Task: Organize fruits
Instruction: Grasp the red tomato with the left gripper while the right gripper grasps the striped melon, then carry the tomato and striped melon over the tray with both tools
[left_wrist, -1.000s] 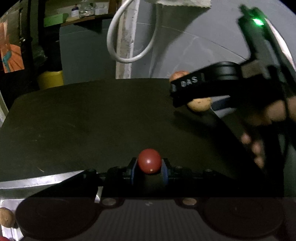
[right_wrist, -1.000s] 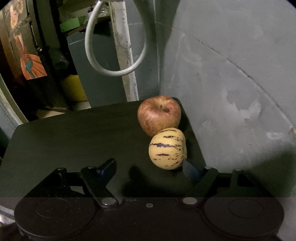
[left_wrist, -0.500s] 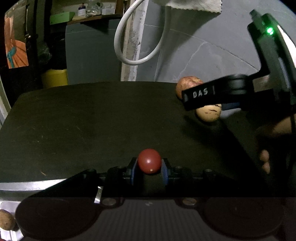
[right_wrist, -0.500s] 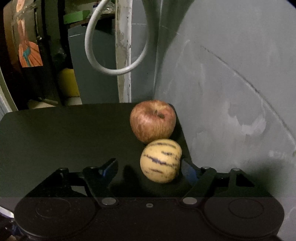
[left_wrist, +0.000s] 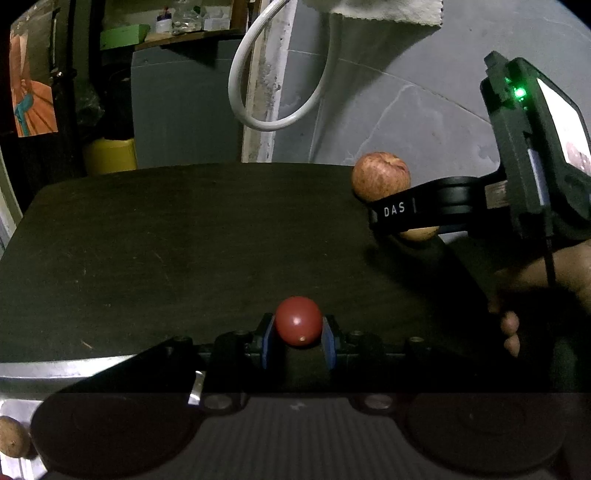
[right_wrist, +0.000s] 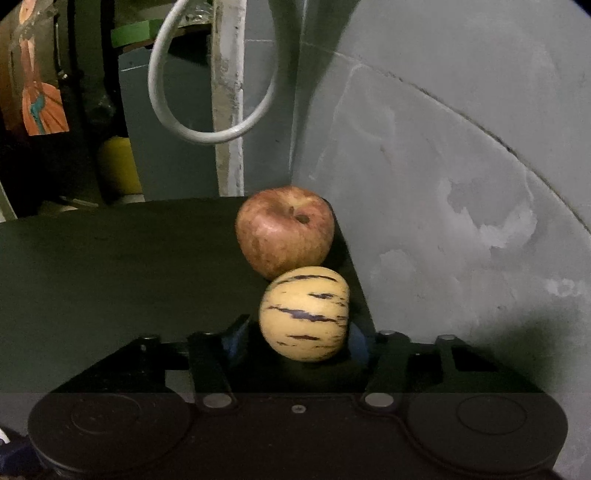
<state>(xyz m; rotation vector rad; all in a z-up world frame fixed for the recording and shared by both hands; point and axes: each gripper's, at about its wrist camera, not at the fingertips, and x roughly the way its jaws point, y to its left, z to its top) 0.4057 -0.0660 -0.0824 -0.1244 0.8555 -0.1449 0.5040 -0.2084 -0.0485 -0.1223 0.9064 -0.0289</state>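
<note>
A red tomato (left_wrist: 298, 320) is pinched in the left tongs (left_wrist: 298, 338) above open table (left_wrist: 184, 240), while the striped melon (right_wrist: 304, 313), touching the apple (right_wrist: 284, 230) at the far right wall-side edge, is flanked by the right tongs (right_wrist: 295, 341), grip unclear.

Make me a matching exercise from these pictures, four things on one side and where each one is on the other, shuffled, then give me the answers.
Things:
1. small red fruit
2. striped yellow fruit
3. apple
4. brown fruit

Places:
A. at the far right corner of the dark table, by the wall
B. between the left gripper's blue pads
C. at the lower left edge of the left wrist view, off the dark table
D. between the right gripper's fingers, just in front of the apple

Pairs: 1-B, 2-D, 3-A, 4-C
</note>
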